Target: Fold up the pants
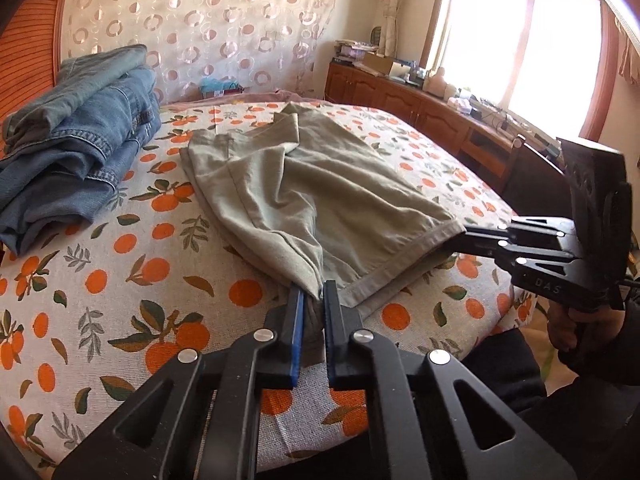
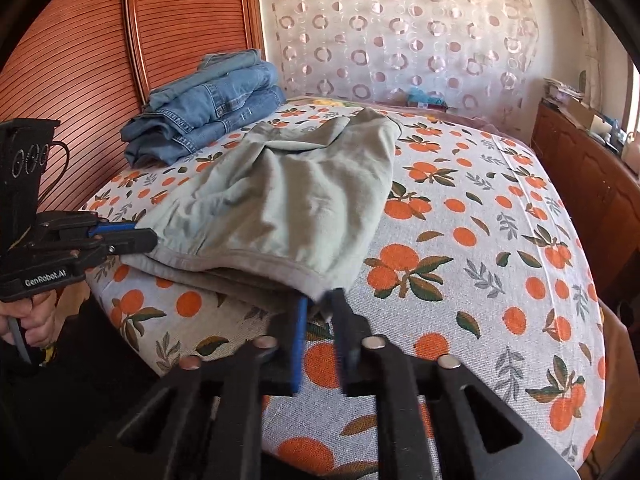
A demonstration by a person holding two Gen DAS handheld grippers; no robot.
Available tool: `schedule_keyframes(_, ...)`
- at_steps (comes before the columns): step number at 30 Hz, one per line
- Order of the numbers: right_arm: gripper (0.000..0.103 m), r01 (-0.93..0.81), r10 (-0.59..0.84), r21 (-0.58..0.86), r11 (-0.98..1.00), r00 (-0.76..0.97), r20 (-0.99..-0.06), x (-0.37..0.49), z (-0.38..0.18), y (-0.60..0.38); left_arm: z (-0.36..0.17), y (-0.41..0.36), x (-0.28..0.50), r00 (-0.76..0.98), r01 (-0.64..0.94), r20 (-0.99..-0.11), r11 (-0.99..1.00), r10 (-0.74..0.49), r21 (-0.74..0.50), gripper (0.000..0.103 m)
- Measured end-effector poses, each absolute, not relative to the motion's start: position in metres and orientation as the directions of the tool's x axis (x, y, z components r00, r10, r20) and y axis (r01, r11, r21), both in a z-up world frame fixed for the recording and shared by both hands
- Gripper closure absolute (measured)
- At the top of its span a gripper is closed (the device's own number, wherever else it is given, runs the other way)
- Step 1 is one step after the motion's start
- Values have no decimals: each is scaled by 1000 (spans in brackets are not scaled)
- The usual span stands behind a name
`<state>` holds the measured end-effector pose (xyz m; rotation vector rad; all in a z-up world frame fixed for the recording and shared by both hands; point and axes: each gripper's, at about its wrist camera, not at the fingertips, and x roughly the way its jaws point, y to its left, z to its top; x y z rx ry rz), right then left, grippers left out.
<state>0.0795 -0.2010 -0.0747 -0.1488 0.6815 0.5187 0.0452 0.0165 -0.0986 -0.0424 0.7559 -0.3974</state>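
Pale green pants (image 1: 320, 184) (image 2: 288, 192) lie folded on the orange-print bedspread (image 1: 140, 280), their hem facing me at the near edge. My left gripper (image 1: 314, 294) is shut on the hem's left corner, with cloth bunched between its blue pads. In the right wrist view the left gripper (image 2: 140, 236) holds that same corner from the left side. My right gripper (image 2: 320, 300) is shut on the hem's right corner, and in the left wrist view the right gripper (image 1: 466, 236) pinches the hem from the right. The corners sit slightly above the bedspread.
A stack of folded blue jeans (image 1: 80, 140) (image 2: 204, 108) lies at the back left near the wooden headboard (image 2: 80, 60). A wooden cabinet (image 1: 420, 108) (image 2: 580, 168) with clutter runs along the right under the window. A person's hand (image 1: 580, 328) grips the right tool.
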Motion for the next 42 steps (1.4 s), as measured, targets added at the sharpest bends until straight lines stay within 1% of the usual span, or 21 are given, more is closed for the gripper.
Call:
schedule_keyframes(1, 97, -504, 413, 44, 863, 652, -636, 80, -74, -202, -95, 18, 43, 662, 336, -651, 924, -371, -184, 94)
schedule_keyframes(7, 98, -522, 444, 65, 850, 645, -622, 73, -69, -210, -81, 22, 34, 673, 346, -628, 917, -390, -200, 94)
schedule_keyframes(11, 98, -539, 469, 87, 838, 629, -620, 65, -69, -214, -96, 23, 33, 638, 334, -673, 922, -374, -195, 94)
schedule_keyframes(14, 98, -545, 470, 94, 833, 609, -639, 64, -74, -212, -109, 24, 33, 613, 323, -702, 926, -363, -197, 94)
schedule_keyframes(22, 98, -562, 485, 95, 822, 601, -636, 57, -67, -206, -104, 35, 26, 629, 310, -686, 927, -365, -209, 94)
schedule_keyframes(29, 98, -560, 483, 98, 823, 597, -641, 56, -67, -204, -103, 35, 22, 626, 311, -694, 930, -355, -194, 93)
schedule_keyframes(31, 93, -548, 477, 103, 830, 603, -640, 56, -64, -206, -98, 35, 21, 629, 319, -692, 929, -355, -186, 88)
schedule_keyframes(32, 92, -543, 472, 98, 834, 609, -637, 55, -63, -207, -97, 35, 21, 630, 323, -692, 929, -354, -181, 86)
schedule_keyframes(33, 92, -542, 472, 97, 835, 613, -634, 54, -60, -208, -96, 34, 20, 629, 327, -692, 928, -355, -180, 81)
schedule_keyframes(34, 92, -540, 471, 96, 836, 618, -629, 52, -58, -210, -96, 34, 20, 627, 333, -691, 925, -361, -182, 79)
schedule_keyframes(36, 91, -536, 470, 91, 839, 631, -618, 48, -53, -214, -96, 33, 21, 623, 338, -692, 923, -364, -182, 76)
schedule_keyframes(37, 88, -533, 466, 86, 842, 637, -614, 47, -51, -215, -96, 32, 21, 621, 339, -694, 923, -365, -182, 76)
schedule_keyframes(38, 81, -527, 460, 80, 846, 646, -609, 45, -48, -217, -97, 31, 22, 618, 342, -694, 921, -369, -185, 76)
schedule_keyframes(40, 73, -520, 458, 79, 850, 658, -597, 44, -45, -220, -98, 30, 24, 618, 338, -693, 922, -371, -192, 76)
schedule_keyframes(42, 71, -510, 446, 70, 857, 667, -597, 45, -44, -219, -97, 28, 23, 626, 340, -685, 921, -373, -190, 76)
